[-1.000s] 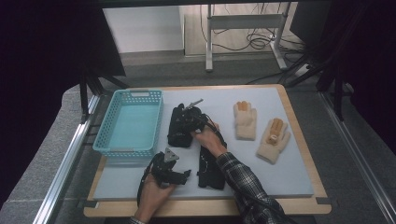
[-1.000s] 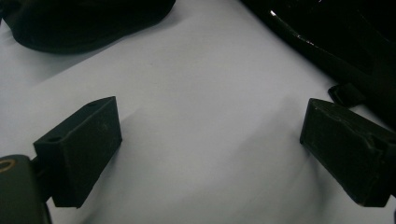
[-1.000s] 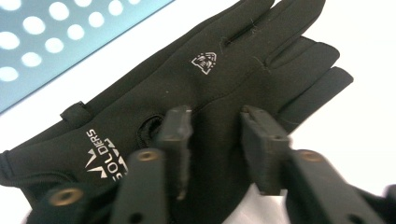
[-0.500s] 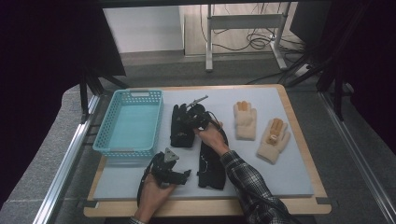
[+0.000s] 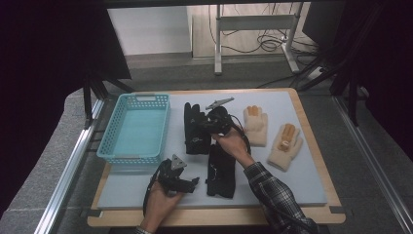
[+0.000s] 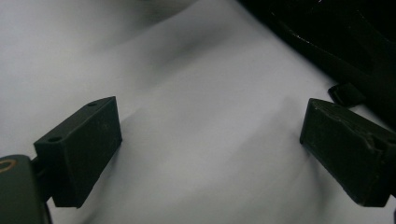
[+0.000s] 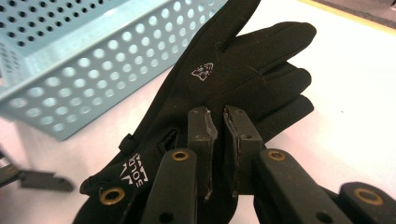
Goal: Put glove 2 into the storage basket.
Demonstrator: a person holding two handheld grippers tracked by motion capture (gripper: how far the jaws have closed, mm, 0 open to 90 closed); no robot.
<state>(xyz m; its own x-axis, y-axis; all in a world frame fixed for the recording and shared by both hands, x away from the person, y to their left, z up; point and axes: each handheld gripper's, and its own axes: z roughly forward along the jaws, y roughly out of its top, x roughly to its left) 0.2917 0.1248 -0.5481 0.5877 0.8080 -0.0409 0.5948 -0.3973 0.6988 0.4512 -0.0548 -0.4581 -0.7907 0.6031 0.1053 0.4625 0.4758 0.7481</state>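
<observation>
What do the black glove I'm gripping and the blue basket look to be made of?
Black glove: seems a thin, smooth synthetic knit, matte, with visible seams and white printed logos; the right gripper pinches it flat.
Blue basket: looks like moulded plastic, slightly glossy, with stiff walls perforated by even rows of round holes.

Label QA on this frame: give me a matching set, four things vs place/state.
1 basket
2 cream gloves
3 right claw
4 left claw

a open, above bare mat
b right part of mat
c left part of mat
d shut on a black glove

Pairs: 1-c, 2-b, 3-d, 4-a
</observation>
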